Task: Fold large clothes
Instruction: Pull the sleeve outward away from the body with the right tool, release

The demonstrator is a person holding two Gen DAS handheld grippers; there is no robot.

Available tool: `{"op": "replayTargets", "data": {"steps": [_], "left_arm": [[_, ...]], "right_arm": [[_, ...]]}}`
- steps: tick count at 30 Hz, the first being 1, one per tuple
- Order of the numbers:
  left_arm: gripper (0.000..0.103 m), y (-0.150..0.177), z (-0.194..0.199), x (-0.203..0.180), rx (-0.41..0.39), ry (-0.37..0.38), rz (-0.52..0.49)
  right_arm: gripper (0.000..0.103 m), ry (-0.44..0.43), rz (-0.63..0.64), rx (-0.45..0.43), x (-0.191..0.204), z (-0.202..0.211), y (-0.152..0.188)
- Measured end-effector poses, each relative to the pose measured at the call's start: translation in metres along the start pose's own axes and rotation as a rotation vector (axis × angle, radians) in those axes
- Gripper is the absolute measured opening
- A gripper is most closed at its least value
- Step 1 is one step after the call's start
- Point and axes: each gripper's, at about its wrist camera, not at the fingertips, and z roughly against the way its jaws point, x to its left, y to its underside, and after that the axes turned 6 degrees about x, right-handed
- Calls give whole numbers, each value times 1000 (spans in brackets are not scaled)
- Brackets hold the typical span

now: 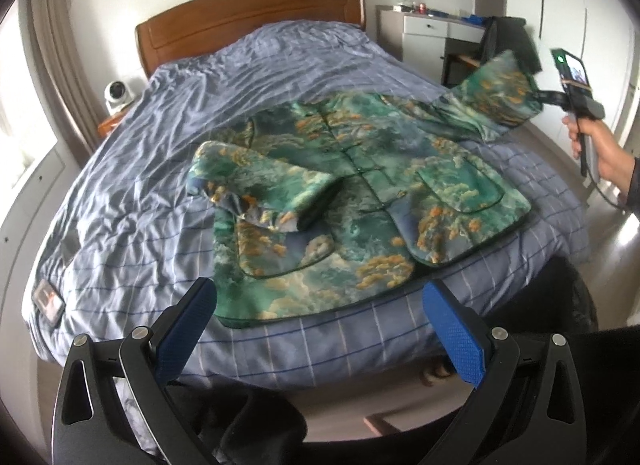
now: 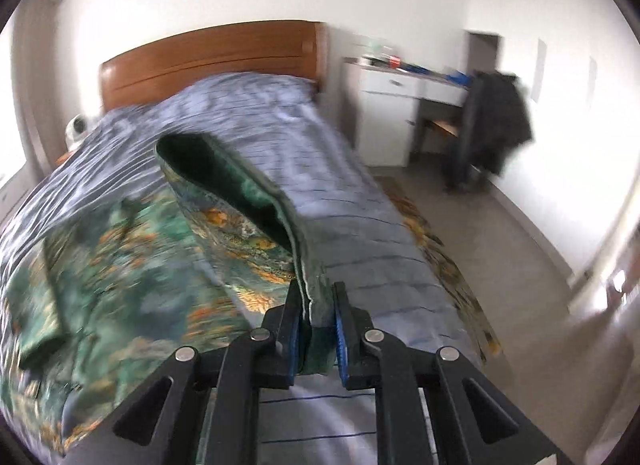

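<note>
Your right claw (image 2: 316, 329) is closed on the jacket (image 1: 360, 193) sleeve cuff (image 2: 312, 297), lifted above the bed (image 1: 160, 145); your left claw (image 1: 320, 329) is open.

Daylight enters from the left side of both views and fills the room evenly; the white walls at the right overexpose. The left wrist view is sharp at the bed (image 1: 132, 201) centre, with soft shadows. The right wrist view shows motion blur across the bed. Fisheye distortion bends both views, and dark vignetting rings the corners.
</note>
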Motion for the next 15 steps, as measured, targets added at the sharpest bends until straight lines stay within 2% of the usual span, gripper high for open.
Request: {"op": "replayTargets", "data": {"steps": [6, 11, 15], "left_arm": [[103, -3, 3, 1, -2, -15, -1], [103, -5, 3, 3, 0, -21, 3], [103, -6, 2, 3, 2, -20, 5]], "right_arm": [[15, 60, -133, 50, -58, -32, 5], [23, 117, -265, 70, -93, -50, 15], [26, 193, -297, 84, -114, -54, 26]]}}
